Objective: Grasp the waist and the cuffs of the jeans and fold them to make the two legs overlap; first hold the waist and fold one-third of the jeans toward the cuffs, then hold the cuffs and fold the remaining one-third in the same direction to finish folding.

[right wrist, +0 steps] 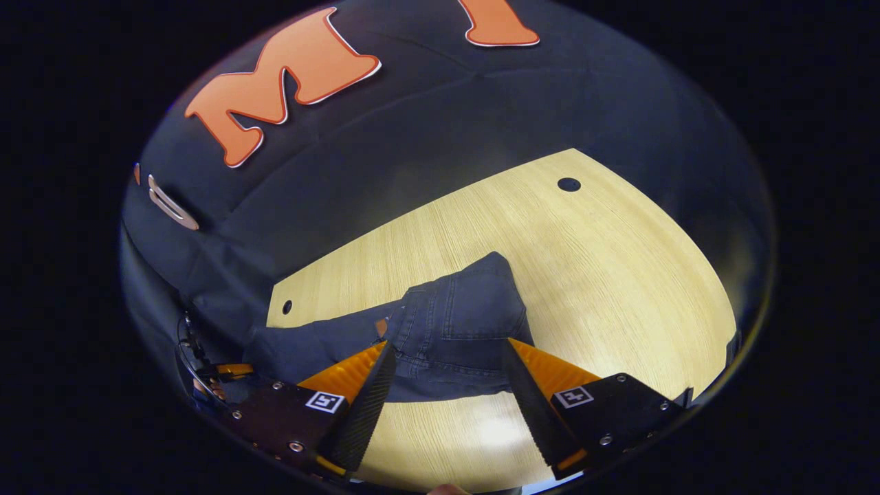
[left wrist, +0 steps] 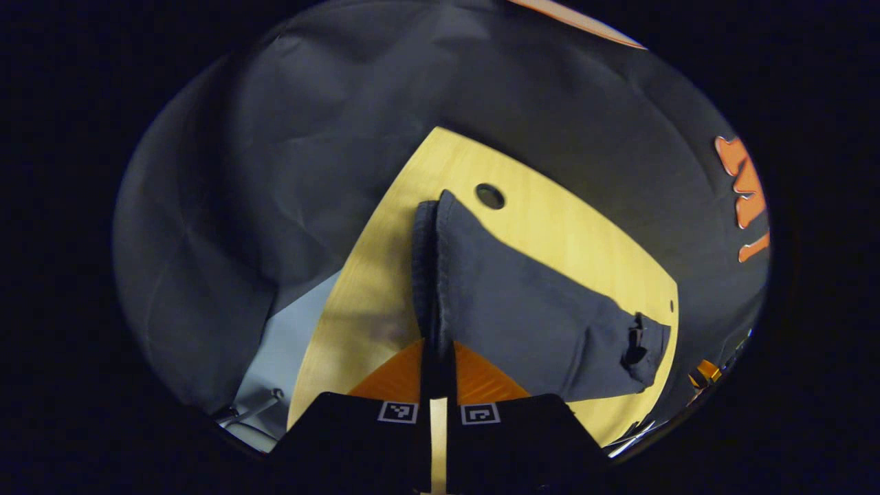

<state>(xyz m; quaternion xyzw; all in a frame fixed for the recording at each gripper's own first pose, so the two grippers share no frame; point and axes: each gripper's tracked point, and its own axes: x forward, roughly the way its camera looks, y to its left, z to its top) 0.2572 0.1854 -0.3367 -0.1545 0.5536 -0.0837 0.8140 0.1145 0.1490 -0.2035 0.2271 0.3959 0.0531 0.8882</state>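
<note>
My left gripper (left wrist: 438, 354) is pinched tight on an edge of the jeans (left wrist: 522, 309), both fingers pressed together on the dark denim with no gap between them. In the left gripper view the jeans run from my fingertips up toward twelve o'clock as a folded ridge, then spread out toward four o'clock across the wooden table (left wrist: 550, 220), where a bunched end lies near the table's edge. A round hole (left wrist: 490, 196) in the tabletop sits just past the far tip of the cloth, at one o'clock from it. My right gripper (right wrist: 447, 354) hangs with its fingers spread wide apart, holding nothing; in the right gripper view the waist end with its pocket lies flat on the table between and just beyond them, a leg trailing off toward nine o'clock.
</note>
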